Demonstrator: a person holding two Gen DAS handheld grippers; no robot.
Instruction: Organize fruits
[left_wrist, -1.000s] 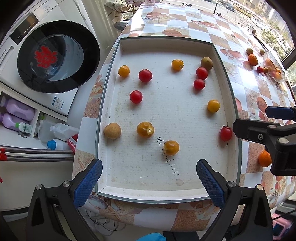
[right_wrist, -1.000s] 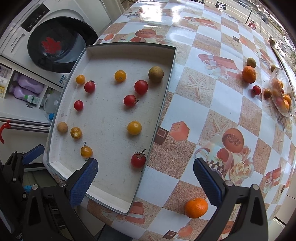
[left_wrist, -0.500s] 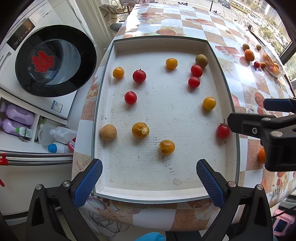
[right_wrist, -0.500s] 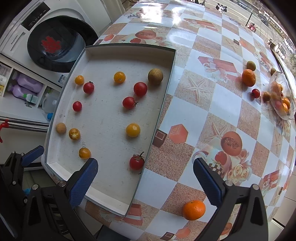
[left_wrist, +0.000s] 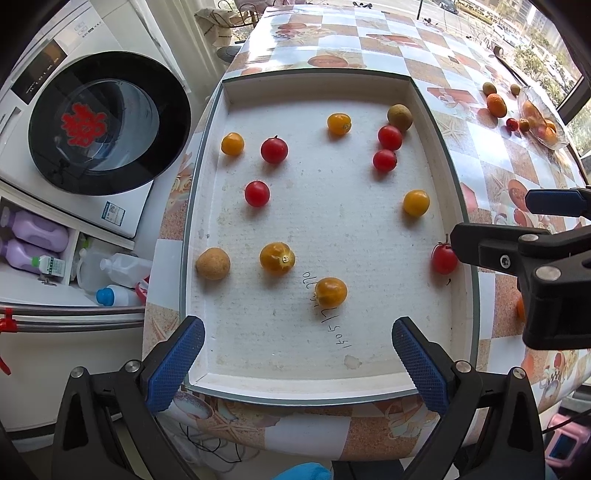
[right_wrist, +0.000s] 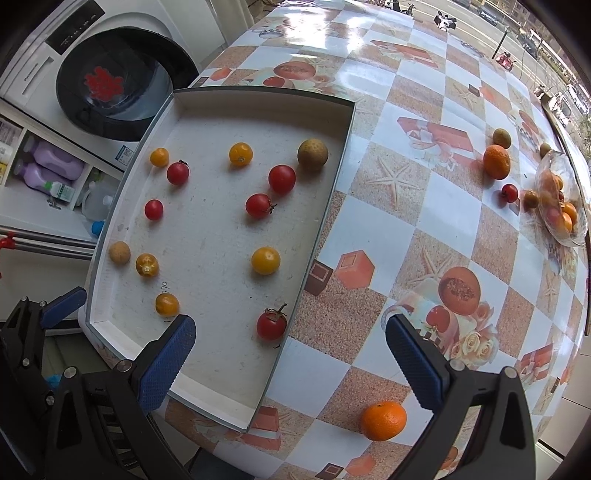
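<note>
Table covered in checkered oilcloth (right_wrist: 439, 206) with starfish and fruit prints. Left of it a white front-load washing machine (left_wrist: 92, 122), red emblem on the dark door. Low shelf (left_wrist: 44, 254) below with detergent bottles. Far right, window (left_wrist: 543, 40), daylight, street outside.

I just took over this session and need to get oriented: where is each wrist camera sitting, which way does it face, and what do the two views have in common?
Left wrist: above the near edge of the white tray, looking along it; the open left gripper frames the bottom, the right gripper juts in from the right.
Right wrist: over the tray's right near corner, facing the checkered table and glass bowl; the open right gripper frames the bottom, a left gripper finger shows at left.
Shared: tray, its fruits including the stemmed red tomato, washing machine.
</note>
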